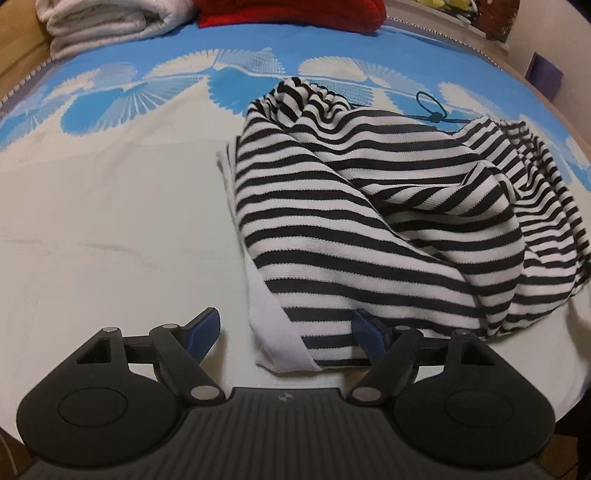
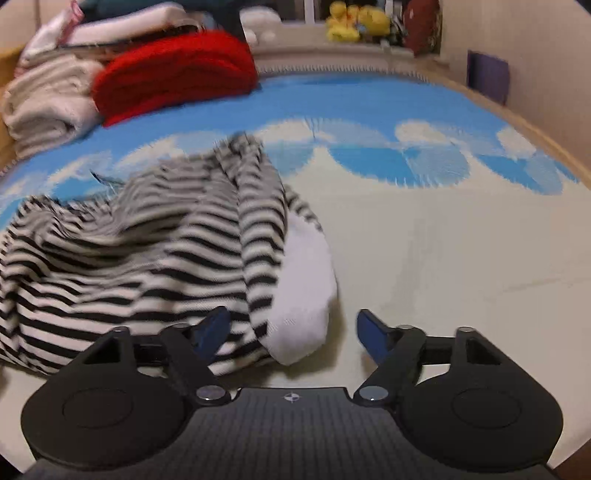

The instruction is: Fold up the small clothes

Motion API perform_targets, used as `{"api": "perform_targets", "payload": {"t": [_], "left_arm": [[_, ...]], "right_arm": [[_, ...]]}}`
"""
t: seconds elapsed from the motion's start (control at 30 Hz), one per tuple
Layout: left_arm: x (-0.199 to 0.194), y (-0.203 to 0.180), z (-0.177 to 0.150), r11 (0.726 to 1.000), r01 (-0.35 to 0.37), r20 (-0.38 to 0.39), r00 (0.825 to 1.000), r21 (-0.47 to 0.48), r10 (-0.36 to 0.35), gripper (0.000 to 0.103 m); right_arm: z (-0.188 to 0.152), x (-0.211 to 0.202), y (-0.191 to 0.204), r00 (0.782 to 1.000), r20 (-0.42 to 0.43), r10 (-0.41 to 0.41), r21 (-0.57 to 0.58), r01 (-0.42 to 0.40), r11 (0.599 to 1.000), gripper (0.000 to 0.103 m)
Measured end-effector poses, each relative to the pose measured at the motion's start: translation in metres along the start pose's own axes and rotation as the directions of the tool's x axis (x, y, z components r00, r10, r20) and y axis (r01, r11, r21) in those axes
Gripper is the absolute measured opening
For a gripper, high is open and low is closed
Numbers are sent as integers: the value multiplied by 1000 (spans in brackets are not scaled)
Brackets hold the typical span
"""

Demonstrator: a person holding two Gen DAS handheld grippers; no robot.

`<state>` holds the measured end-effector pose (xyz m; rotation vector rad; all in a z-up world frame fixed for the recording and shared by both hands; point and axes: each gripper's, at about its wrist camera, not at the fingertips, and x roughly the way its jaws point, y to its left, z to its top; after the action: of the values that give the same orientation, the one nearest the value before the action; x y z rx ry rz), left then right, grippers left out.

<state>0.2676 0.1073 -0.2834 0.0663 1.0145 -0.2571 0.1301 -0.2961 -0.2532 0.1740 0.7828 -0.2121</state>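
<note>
While my left tongs stand spread round the striped garment's white hem, only my right tongs, equally spread, show yellow plush toys.

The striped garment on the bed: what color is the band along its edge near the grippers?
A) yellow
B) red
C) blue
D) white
D: the striped garment ends in a plain white band, also seen in the right wrist view.
</note>
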Motion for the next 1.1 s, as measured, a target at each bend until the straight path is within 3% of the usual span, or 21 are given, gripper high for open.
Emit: {"api": "perform_targets", "payload": {"t": [0.03, 0.07, 0.1, 0.13, 0.2, 0.3, 0.43, 0.53, 0.7, 0.73, 0.77, 0.87, 0.93, 1.0, 1.1], "left_arm": [[1, -1, 0, 999, 31, -5, 999, 10, -31, 51], [0, -2, 0, 996, 82, -10, 997, 30, -81, 33], [-4, -2, 1, 994, 104, -1, 995, 32, -104, 20], [-10, -1, 3, 994, 110, 26, 994, 26, -110, 16], [-30, 7, 10, 987, 149, 99, 983, 52, -153, 15], [-50, 23, 25, 972, 155, 124, 976, 177, -178, 15], [-53, 50, 31, 960, 178, 86, 976, 214, -200, 12], [-44, 49, 31, 961, 153, 51, 984, 232, -169, 12], [-34, 52, 30, 963, 121, 34, 991, 241, -133, 12], [-32, 55, 30, 966, 102, 34, 993, 236, -113, 5], [-29, 58, 31, 970, 57, 33, 997, 237, -67, 5], [-26, 67, 30, 973, 63, 5, 998, 221, -66, 5], [-27, 64, 28, 967, 51, 9, 998, 250, -55, 5], [-27, 64, 27, 967, 42, 12, 999, 253, -47, 5], [-36, 70, 29, 973, 14, 56, 998, 232, -28, 5]], "right_arm": [[-1, 6, 0, 1000, -24, 3, -5, -3, 1000, 53], [-2, 12, 0, 998, -53, 21, -7, -22, 1000, 31], [-2, 15, -2, 995, -73, 63, 12, -62, 998, 27], [0, 12, -6, 994, -62, 95, 45, -92, 995, 23], [8, -7, -23, 984, 15, 175, 146, -175, 974, 21], [27, -34, -50, 955, 67, 289, 189, -296, 936, 20], [42, -39, -75, 916, 33, 401, 171, -400, 900, 18], [43, -25, -77, 910, -47, 412, 167, -399, 901, 18], [50, -22, -72, 915, -68, 397, 108, -389, 915, 17], [51, -19, -72, 920, -82, 384, 103, -376, 921, 15], [51, -15, -73, 927, -105, 361, 99, -352, 931, 14], [46, -6, -81, 949, -146, 279, 123, -263, 957, 6], [45, -1, -90, 947, -144, 287, 177, -261, 949, 6], [44, -2, -86, 949, -152, 277, 151, -255, 955, 6], [49, -8, -81, 981, -123, 150, 86, -140, 986, 3]]}}
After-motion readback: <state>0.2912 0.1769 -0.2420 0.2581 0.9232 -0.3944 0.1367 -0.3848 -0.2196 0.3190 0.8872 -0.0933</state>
